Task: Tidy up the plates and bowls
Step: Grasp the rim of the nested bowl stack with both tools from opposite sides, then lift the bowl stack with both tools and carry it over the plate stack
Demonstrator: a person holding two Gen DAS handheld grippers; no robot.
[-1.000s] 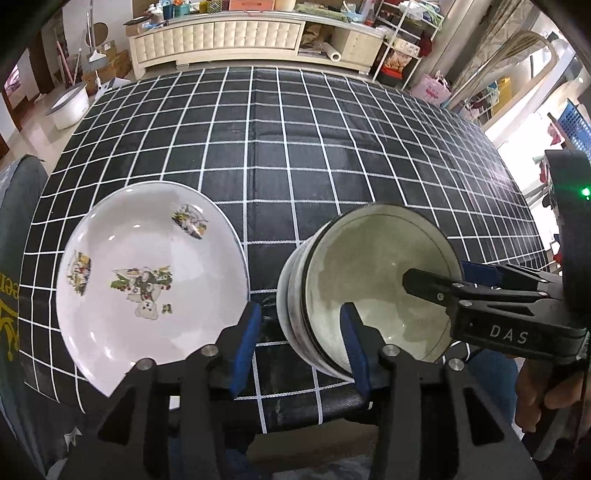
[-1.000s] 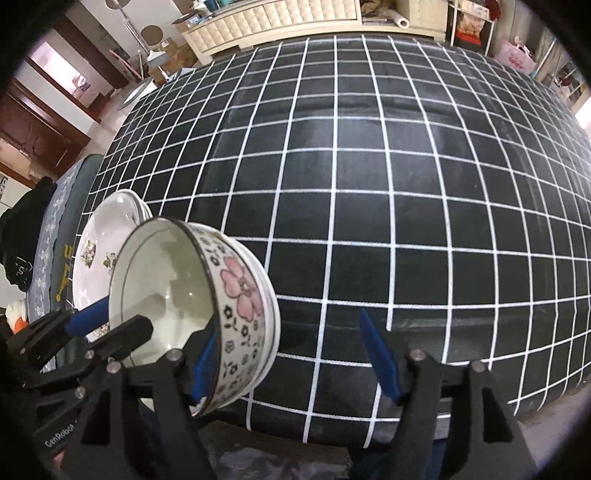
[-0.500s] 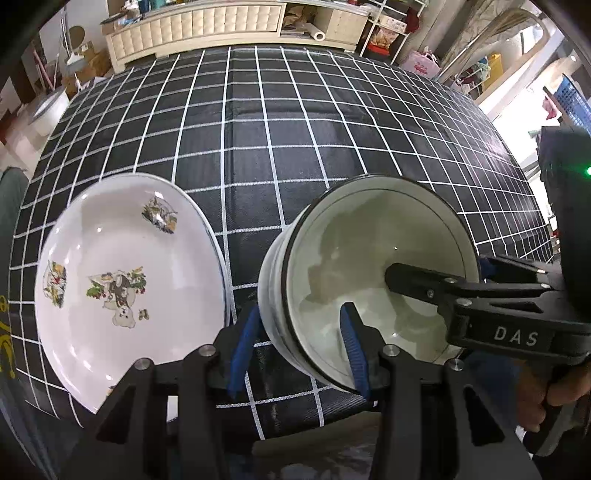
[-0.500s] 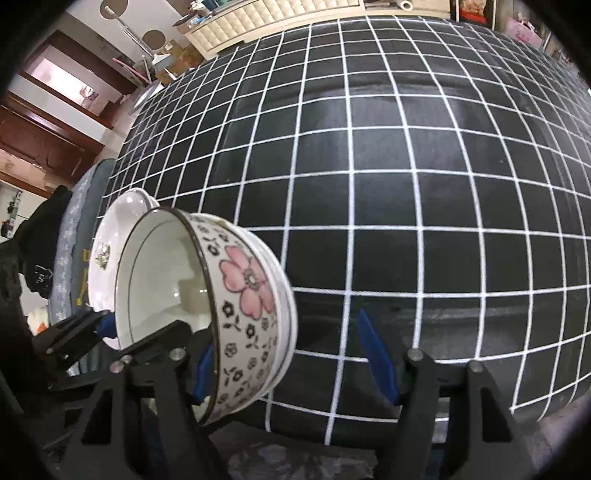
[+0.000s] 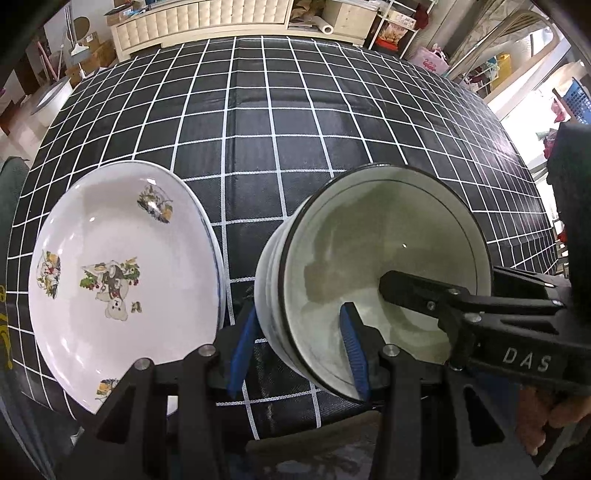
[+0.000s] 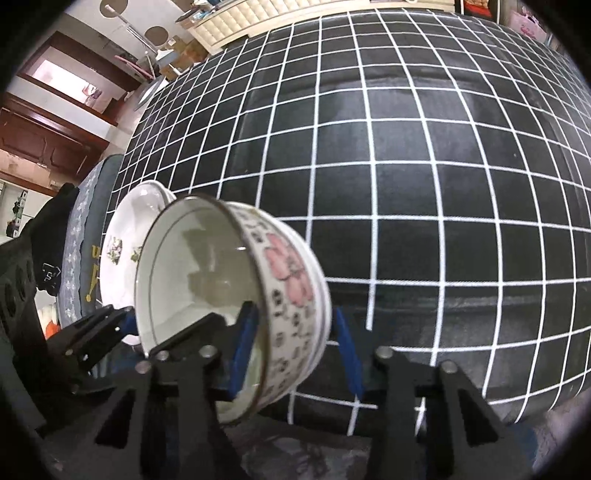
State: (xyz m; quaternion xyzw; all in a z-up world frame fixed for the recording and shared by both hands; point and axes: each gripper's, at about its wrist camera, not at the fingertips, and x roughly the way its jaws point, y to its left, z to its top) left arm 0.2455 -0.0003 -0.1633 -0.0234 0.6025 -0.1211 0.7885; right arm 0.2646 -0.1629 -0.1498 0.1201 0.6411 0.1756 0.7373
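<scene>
A stack of white bowls with pink flowers on the outside (image 5: pixel 384 258) (image 6: pixel 288 280) sits tilted near the table's front edge. My left gripper (image 5: pixel 301 350) has one blue pad inside the bowl and one outside, around the near-left wall. My right gripper (image 6: pixel 295 350) straddles the right wall the same way; its black finger (image 5: pixel 417 291) shows inside the bowl in the left wrist view. Both sets of jaws stand around the wall with gaps. A white plate stack with cartoon prints (image 5: pixel 122 280) (image 6: pixel 122 243) lies left of the bowls.
The table carries a black cloth with a white grid (image 5: pixel 280 129) (image 6: pixel 424 166). A cream cabinet (image 5: pixel 207 16) and shelves with clutter stand beyond the far edge. A dark chair (image 6: pixel 62 236) is at the left.
Both grippers moved closer onto the bowl stack. The right gripper's jaws narrowed around the bowl wall, and the bowls tipped a little more upright toward the right.
</scene>
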